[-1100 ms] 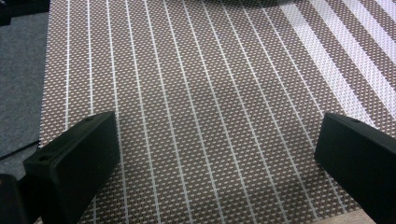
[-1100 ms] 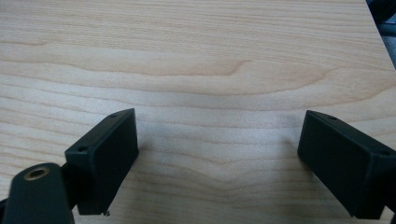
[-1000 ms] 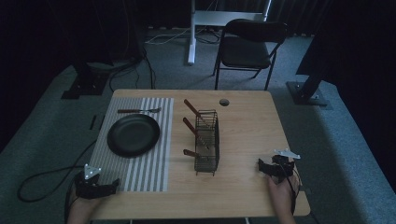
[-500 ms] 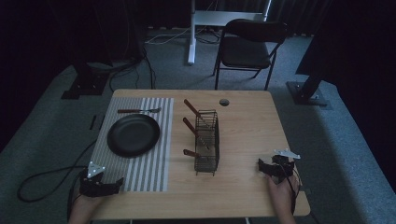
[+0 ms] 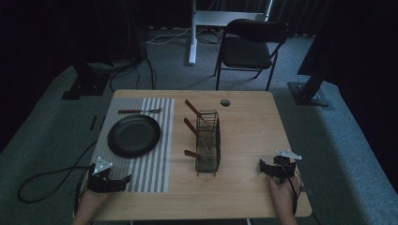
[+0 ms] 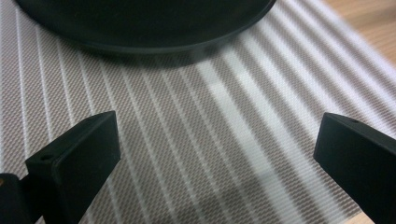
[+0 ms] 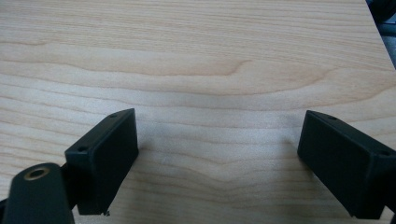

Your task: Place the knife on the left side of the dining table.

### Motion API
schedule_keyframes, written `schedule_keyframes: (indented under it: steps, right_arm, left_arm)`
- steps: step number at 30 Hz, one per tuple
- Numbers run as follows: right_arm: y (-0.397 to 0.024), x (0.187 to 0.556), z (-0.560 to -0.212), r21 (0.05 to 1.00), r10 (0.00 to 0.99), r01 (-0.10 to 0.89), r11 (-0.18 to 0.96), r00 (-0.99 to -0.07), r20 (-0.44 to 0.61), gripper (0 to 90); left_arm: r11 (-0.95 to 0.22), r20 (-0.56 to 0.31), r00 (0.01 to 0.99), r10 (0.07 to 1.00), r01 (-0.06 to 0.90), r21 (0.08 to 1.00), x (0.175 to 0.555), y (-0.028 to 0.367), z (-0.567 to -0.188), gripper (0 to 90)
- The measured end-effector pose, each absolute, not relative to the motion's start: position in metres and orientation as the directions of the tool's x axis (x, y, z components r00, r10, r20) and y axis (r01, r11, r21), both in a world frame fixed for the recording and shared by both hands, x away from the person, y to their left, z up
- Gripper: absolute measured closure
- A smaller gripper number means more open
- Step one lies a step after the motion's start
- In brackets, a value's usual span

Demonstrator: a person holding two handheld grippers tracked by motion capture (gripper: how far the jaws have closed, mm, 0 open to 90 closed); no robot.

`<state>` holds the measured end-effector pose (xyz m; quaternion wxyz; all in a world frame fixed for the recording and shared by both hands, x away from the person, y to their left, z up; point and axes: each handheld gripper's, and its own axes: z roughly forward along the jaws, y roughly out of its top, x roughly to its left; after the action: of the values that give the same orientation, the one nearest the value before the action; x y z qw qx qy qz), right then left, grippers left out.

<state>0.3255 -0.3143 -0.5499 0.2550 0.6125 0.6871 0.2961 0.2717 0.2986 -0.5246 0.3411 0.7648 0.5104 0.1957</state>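
Note:
A black plate (image 5: pixel 134 135) lies on a grey striped placemat (image 5: pixel 150 168) at the table's left. Beyond it on the mat rests a fork (image 5: pixel 139 111) with a wooden handle. A wire cutlery rack (image 5: pixel 208 140) stands mid-table with three wooden-handled utensils (image 5: pixel 191 128) poking out to its left. My left gripper (image 5: pixel 123 180) rests open on the mat's near edge, just short of the plate (image 6: pixel 140 23); its jaws stand wide over the stripes (image 6: pixel 210 140). At the near right my right gripper (image 5: pixel 265 167) is open on bare wood (image 7: pixel 210 70), with nothing between its jaws.
The wooden table (image 5: pixel 248 126) has a round cable hole (image 5: pixel 225 102) near its far edge. A folding chair (image 5: pixel 248 49) and a white stand (image 5: pixel 192 33) are on the carpet behind. A cable (image 5: pixel 47 180) trails off the left side.
My left gripper has shifted a little to the right along the mat's near edge. The right gripper has stayed put.

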Motion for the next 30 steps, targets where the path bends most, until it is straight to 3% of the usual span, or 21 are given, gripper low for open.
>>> schedule_keyframes:
  steps: [30]
  right_arm:
    - [-0.314, 0.326, -0.55, 0.719, 0.993, 0.691, 0.074, -0.12, 0.012, 11.3]
  left_arm:
    - [-0.327, -0.043, 0.574, 0.817, 0.524, 0.787, 0.301, 0.246, -0.483, 1.2]
